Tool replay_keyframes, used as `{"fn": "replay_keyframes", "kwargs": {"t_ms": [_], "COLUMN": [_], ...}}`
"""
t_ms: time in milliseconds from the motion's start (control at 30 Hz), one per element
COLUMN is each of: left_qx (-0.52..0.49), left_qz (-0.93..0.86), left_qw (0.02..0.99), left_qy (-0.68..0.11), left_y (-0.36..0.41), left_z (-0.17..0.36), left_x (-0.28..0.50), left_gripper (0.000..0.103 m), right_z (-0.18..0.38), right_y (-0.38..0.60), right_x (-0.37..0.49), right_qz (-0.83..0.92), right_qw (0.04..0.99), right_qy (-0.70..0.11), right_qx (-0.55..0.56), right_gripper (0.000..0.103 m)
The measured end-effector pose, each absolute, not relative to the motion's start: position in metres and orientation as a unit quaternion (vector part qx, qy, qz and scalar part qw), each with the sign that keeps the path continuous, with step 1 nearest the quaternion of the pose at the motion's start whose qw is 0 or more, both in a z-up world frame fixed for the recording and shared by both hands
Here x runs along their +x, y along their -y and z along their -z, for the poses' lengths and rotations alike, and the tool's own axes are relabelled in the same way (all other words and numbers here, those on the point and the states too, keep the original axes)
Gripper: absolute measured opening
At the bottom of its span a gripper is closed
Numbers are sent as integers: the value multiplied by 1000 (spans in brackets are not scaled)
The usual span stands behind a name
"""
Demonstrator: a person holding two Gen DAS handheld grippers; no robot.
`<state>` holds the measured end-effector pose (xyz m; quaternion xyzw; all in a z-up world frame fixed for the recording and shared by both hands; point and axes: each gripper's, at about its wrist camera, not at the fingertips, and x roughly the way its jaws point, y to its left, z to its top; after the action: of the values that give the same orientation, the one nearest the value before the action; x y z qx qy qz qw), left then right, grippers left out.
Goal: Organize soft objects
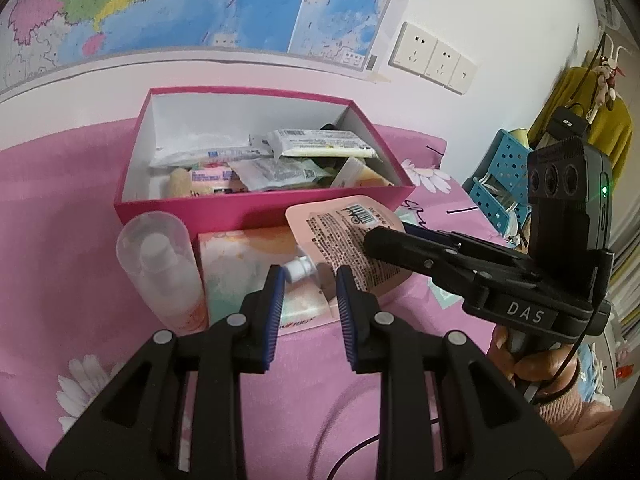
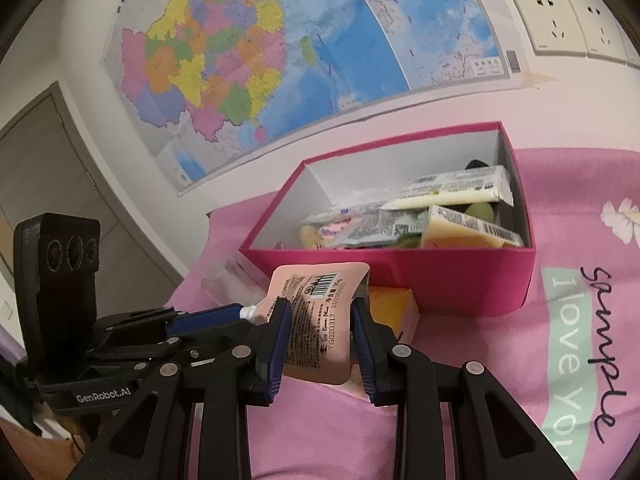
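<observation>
A pink spouted pouch (image 1: 344, 240) (image 2: 316, 320) with a barcode hangs just in front of the magenta box (image 1: 256, 200) (image 2: 400, 264). My right gripper (image 2: 320, 308) (image 1: 380, 240) is shut on the pouch's body, its pads pressing both sides. My left gripper (image 1: 311, 280) (image 2: 236, 312) is shut on the pouch's white cap (image 1: 298, 270) (image 2: 249, 312). The open box holds several soft sachets and packets (image 1: 312, 144) (image 2: 452, 188).
A clear-capped bottle (image 1: 160, 268) and a pastel packet (image 1: 240, 268) (image 2: 392, 304) lie on the pink sheet (image 1: 60, 220) before the box. A blue perforated basket (image 1: 496, 184) stands at the right. Behind are a wall map (image 2: 280, 60) and sockets (image 1: 436, 60).
</observation>
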<state>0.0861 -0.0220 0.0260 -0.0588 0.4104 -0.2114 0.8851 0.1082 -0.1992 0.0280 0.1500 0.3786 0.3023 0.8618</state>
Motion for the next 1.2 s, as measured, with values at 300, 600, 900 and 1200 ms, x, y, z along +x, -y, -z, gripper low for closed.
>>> {"fn": "replay_keyframes", "kwargs": {"t_ms": [300, 600, 900, 1200], "left_qx": [-56, -49, -47, -43], "left_qz": [212, 212, 212, 211], "left_qw": [888, 892, 895, 897], "left_qy": [-404, -396, -390, -387], "left_y": [21, 21, 21, 23], "left_z": [-32, -39, -45, -50], "left_x": [90, 99, 110, 125], "left_gripper": [28, 28, 28, 28], "right_z": [-34, -40, -45, -51], "right_y": [199, 197, 198, 197], "right_x": [111, 114, 123, 140], "right_qz": [-303, -302, -302, -296], "right_qw": [866, 871, 874, 880], "right_qy": [-371, -364, -357, -349], "right_qx": [142, 135, 131, 126], "right_gripper": [31, 31, 31, 31]}}
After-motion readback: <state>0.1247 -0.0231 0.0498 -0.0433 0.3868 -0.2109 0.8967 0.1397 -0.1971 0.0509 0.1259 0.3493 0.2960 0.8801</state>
